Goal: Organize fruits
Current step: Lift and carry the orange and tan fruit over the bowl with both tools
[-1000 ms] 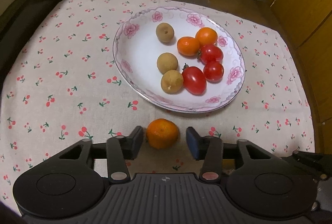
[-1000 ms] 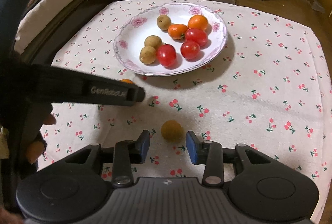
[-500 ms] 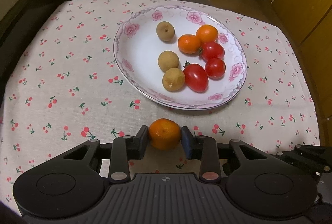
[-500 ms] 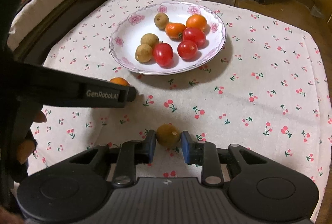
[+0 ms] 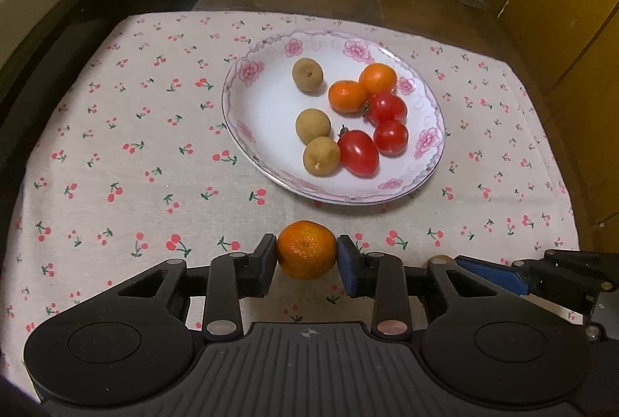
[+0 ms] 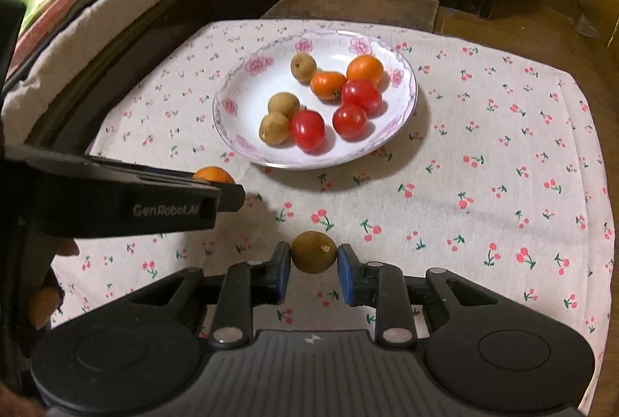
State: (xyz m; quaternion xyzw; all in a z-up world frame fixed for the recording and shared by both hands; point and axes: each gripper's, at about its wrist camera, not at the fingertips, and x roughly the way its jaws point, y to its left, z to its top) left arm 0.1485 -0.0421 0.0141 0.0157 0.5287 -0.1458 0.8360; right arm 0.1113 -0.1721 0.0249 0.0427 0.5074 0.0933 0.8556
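A small orange mandarin [image 5: 306, 249] is pinched by the left gripper [image 5: 306, 254]. A round brown longan [image 6: 313, 251] is clamped in the right gripper [image 6: 313, 256], with the flower-rimmed white plate [image 6: 240, 96] at 12 o'clock.

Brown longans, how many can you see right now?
4. Three lie in the plate: far one, middle one, nearest one. The fourth longan sits in the right claw.

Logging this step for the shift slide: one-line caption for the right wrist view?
Right gripper shut on a brown longan above the cherry-print cloth, fruit plate ahead.
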